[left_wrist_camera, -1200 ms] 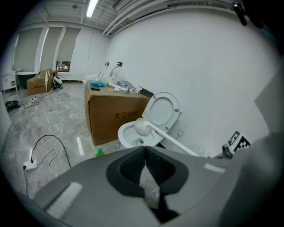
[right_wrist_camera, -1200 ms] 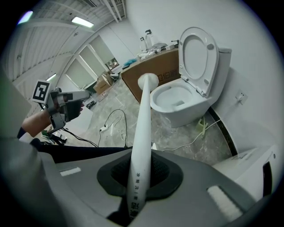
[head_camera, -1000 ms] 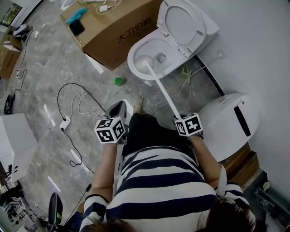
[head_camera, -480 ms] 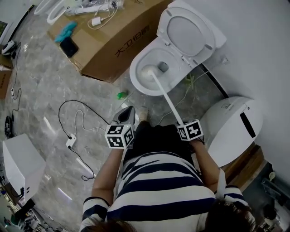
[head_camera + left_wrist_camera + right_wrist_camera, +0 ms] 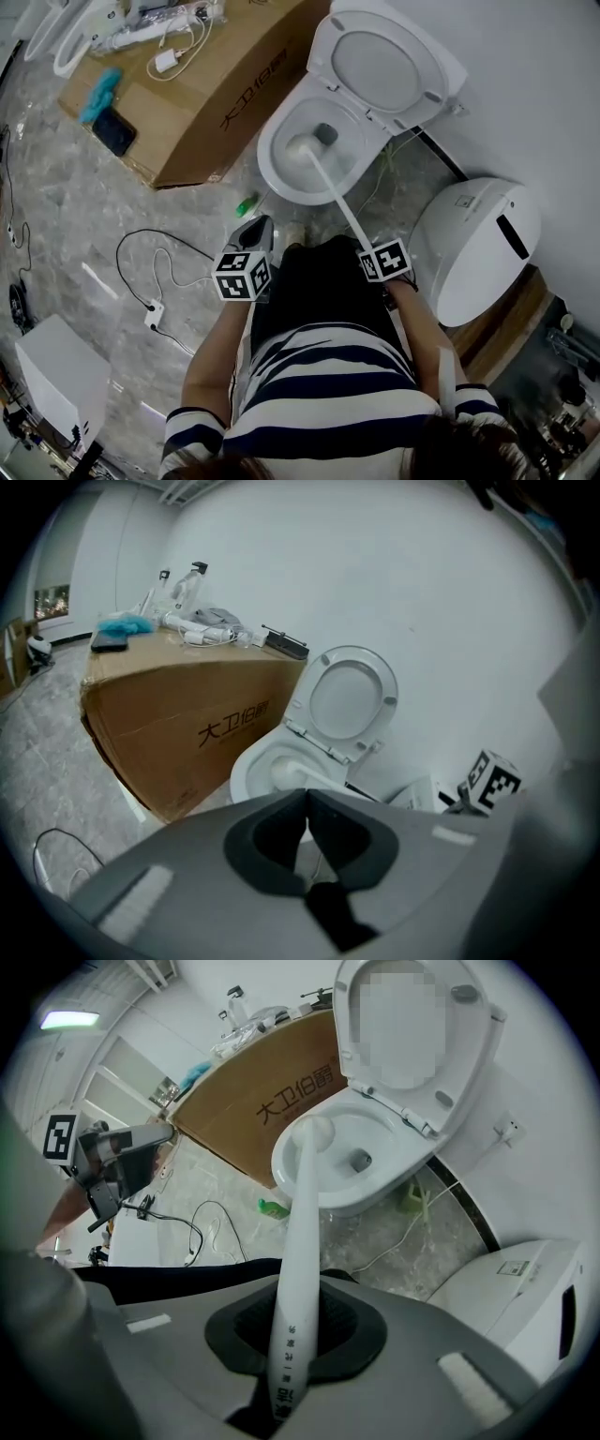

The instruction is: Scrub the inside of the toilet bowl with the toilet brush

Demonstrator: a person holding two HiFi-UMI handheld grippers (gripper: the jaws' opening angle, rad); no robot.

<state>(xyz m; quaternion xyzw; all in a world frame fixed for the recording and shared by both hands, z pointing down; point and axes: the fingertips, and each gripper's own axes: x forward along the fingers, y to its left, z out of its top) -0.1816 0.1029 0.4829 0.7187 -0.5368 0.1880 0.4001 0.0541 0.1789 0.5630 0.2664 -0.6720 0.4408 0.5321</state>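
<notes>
Right gripper view tells the story: the right claw (image 5: 292, 1327) is pinching the white handle of the toilet brush (image 5: 298, 1232). The handle's long axis runs straight out ahead of the claw and down into the toilet bowl (image 5: 375, 1194). The brush head (image 5: 314, 1133) sits inside the bowl, on the wall nearest the claw and a little to its left. It is short of the dark drain (image 5: 361, 1159), which lies farther ahead and to the right. The lid (image 5: 384, 66) stands open beyond that.

Over to the left claw (image 5: 307, 819): its jaws are pressed together on nothing. It hangs off to the left of the right claw, well apart from the bowl.

Nothing else shows in the bowl. The scrubbing looks to be the right claw's job alone, and the far wall, ahead of the brush head along the handle's line, seems the ground left to cover.
</notes>
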